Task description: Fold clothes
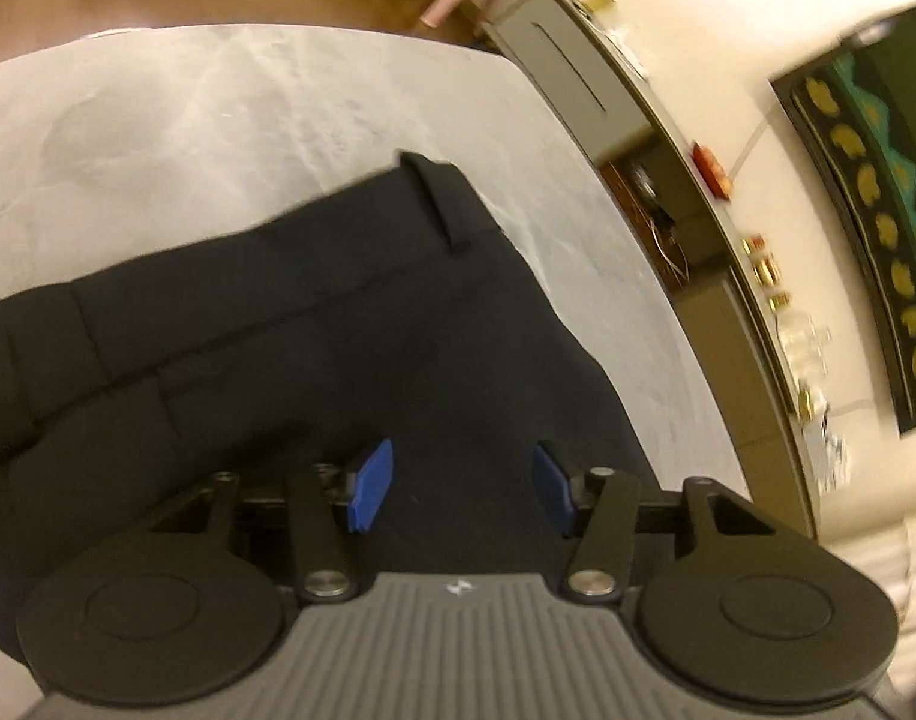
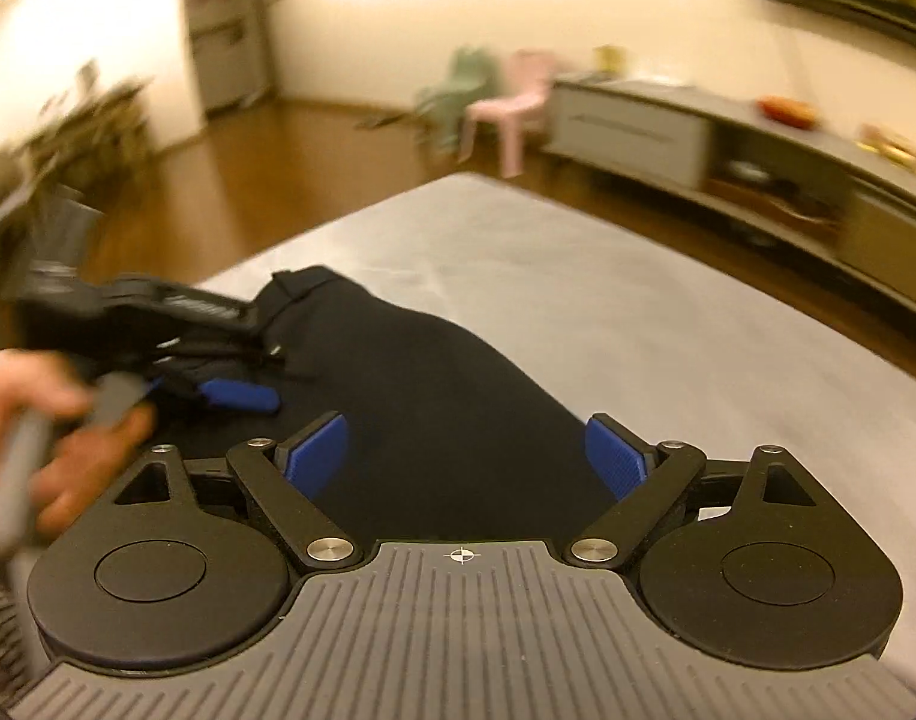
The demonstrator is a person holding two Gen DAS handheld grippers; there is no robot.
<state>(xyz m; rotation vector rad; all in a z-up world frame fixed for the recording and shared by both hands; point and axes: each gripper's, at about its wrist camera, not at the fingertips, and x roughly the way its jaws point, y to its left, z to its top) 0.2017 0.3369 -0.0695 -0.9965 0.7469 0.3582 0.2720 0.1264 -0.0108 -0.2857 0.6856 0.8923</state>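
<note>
A black garment (image 1: 290, 336), trousers by its waistband and belt loop (image 1: 443, 204), lies on a grey-white table (image 1: 218, 108). My left gripper (image 1: 462, 483) is open and empty just above the cloth, its blue pads (image 1: 371, 483) apart. In the right wrist view the same black garment (image 2: 434, 396) lies on the table (image 2: 637, 300). My right gripper (image 2: 463, 456) is open and empty over its near end. The left gripper (image 2: 242, 393) shows there at the left, held by a hand (image 2: 32, 420), over the garment's far end.
A low TV cabinet (image 2: 697, 132) runs along the wall past the table's far edge. A pink child's chair (image 2: 511, 108) and a green one (image 2: 452, 96) stand on the wooden floor (image 2: 248, 180). A dark framed picture (image 1: 865, 228) hangs on the wall.
</note>
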